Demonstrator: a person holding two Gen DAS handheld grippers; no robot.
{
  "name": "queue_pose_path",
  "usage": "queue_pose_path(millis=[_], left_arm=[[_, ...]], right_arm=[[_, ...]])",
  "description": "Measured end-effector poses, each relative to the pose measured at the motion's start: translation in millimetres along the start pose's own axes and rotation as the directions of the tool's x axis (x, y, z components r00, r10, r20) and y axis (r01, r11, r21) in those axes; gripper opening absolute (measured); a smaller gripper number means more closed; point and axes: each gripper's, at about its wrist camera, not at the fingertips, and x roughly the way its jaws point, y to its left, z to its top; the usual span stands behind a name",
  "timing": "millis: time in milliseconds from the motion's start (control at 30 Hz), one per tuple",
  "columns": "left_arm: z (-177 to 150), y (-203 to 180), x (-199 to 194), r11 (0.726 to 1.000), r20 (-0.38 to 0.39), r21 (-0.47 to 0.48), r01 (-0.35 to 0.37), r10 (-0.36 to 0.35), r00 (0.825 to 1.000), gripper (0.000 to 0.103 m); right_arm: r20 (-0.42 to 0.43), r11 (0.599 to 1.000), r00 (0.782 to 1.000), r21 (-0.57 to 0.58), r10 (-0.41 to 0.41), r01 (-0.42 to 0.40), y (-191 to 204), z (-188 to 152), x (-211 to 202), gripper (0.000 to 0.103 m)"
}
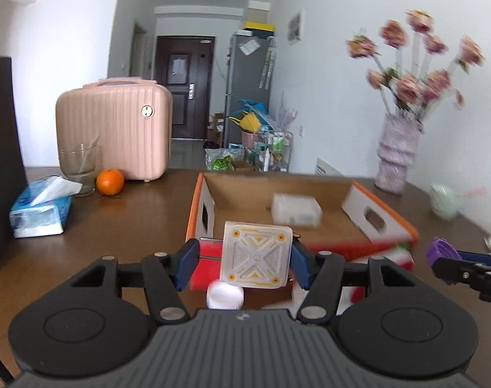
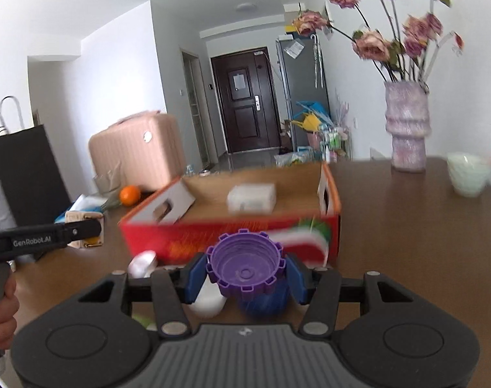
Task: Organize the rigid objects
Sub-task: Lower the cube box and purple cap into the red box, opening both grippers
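My left gripper [image 1: 245, 260] is shut on a cream square block [image 1: 256, 255] with a yellow pattern, held above the table in front of the box. In the right wrist view it shows at the left edge, the block [image 2: 80, 218] in the left gripper [image 2: 90, 231]. My right gripper [image 2: 245, 278] is shut on a purple toothed cap [image 2: 245, 266] with a blue part under it. An open cardboard box [image 2: 213, 239] with a red front lies just ahead of both grippers; a white rectangular case [image 2: 252, 197] lies inside. The box's orange rim [image 1: 387, 220] and the case [image 1: 295, 210] show in the left view too.
White round pieces [image 1: 224, 296] [image 2: 143, 263] lie on the brown table before the box. A tissue pack [image 1: 40, 208], glass [image 1: 77, 166], orange [image 1: 109, 181], pink case [image 1: 116, 129] and black bag [image 1: 1, 161] stand left. A vase [image 2: 407, 129] and green bowl [image 2: 468, 174] stand right.
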Motion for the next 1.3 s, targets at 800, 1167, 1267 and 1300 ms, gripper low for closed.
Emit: queue_pose_path(millis=[800,1167,1267,1300], left_arm=[[95.7,-20.7,260.8,0.985,-0.289,0.164,-0.057,0.103,0.952,0.08],[122.6,5.8,184.0,0.985,-0.269,0.157,-0.075,0.116,0.956,0.083],[128.9,12.5,139.3,0.98,-0.212,0.182,-0.082,0.121,0.97,0.089],[128.9,15.9,123.7,0.979,-0.195,0.185,-0.087,0.123,0.973,0.089]], right_arm=[[-0.352,0.99,0.93,-0.123,-0.107,0.067,-62.3,145.8,306.9,0.073],[-0.352,0.99,0.929,-0.121,-0.111,0.072,-60.4,170.6,239.4,0.079],[-0.313,0.986,0.944,-0.154,-0.108,0.062,-58.6,175.5,190.1,0.084],[-0.299,0.984,0.947,-0.165,-0.118,0.07,-56.9,176.8,174.0,0.085]])
